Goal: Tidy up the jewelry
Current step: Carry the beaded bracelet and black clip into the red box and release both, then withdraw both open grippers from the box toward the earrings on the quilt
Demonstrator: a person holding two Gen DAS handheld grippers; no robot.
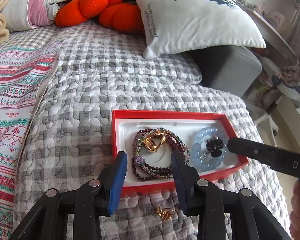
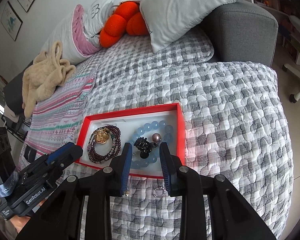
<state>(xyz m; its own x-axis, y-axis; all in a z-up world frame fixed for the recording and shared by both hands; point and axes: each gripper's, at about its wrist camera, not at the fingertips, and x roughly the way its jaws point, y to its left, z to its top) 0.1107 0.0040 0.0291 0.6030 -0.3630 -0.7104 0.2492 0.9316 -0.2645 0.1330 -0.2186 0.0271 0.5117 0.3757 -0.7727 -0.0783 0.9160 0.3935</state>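
A red box [image 1: 118, 118] with a white liner lies on the quilt; it also shows in the right wrist view [image 2: 181, 120]. In it lie a dark purple bead bracelet [image 1: 160, 170], a gold piece [image 1: 154, 143], a light blue bead bracelet [image 1: 198, 150] and a black clip [image 1: 215, 146]. A gold earring [image 1: 165, 213] lies on the quilt in front of the box. A silver ring [image 2: 159, 192] lies on the quilt near the box. My left gripper [image 1: 149, 158] is open and empty over the box's near edge. My right gripper [image 2: 145, 146] is open and empty above the blue bracelet [image 2: 150, 127].
The grey checked quilt [image 1: 102, 76] covers a sofa. White pillows [image 1: 194, 18] and an orange cushion [image 1: 102, 6] lie at the back. A striped blanket [image 1: 12, 92] lies left. A beige garment [image 2: 44, 80] lies far left. The quilt drops off at the right edge.
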